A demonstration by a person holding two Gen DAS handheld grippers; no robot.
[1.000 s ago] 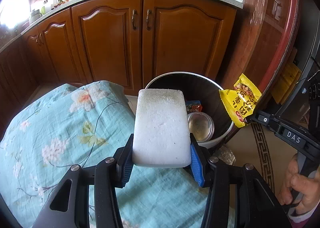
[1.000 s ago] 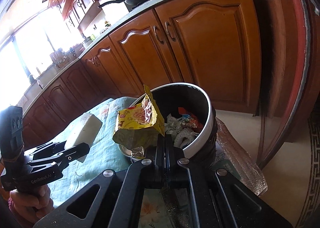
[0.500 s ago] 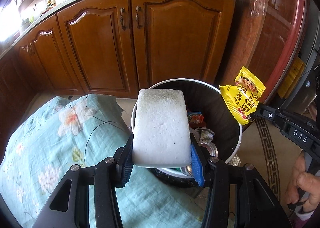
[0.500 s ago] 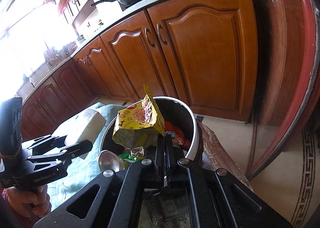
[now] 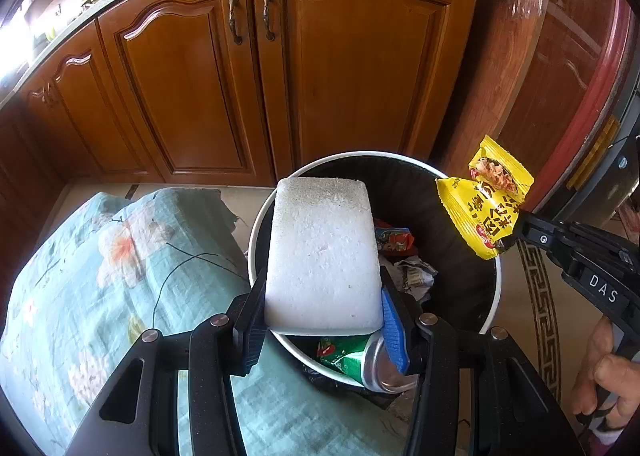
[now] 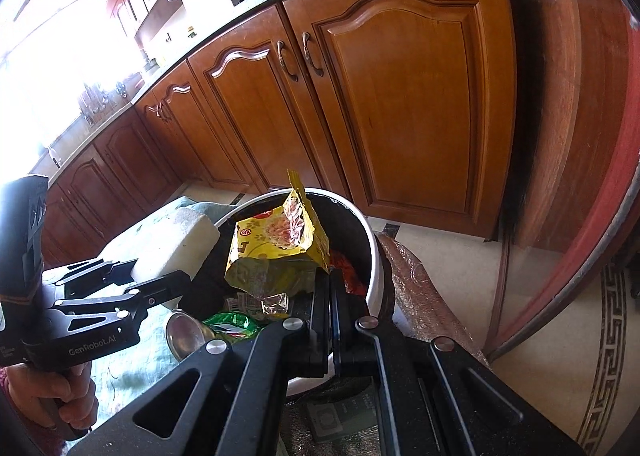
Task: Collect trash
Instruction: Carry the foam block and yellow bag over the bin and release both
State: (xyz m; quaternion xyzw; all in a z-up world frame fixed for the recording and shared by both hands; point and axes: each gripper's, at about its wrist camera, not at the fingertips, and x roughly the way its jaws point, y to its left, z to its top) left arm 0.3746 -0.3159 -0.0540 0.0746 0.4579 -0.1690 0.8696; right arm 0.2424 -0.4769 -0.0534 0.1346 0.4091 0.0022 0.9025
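Two grippers hang over the trash bin (image 5: 494, 296): the left gripper (image 5: 322, 308) clamps a white foam block (image 5: 322, 256), hiding much of the green can (image 5: 352, 356) below, while the right gripper (image 6: 330, 296) pinches a yellow wrapper (image 6: 280, 252), its fingertips mostly covered.

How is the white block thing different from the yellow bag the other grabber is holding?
The white foam block is thick, stiff and plain; the yellow snack wrapper is thin, crumpled and printed, with a torn-open top. The left gripper squeezes the block by its two sides, while the right gripper pinches only the wrapper's bottom edge. The block looks bigger. Both are held up over the trash bin.
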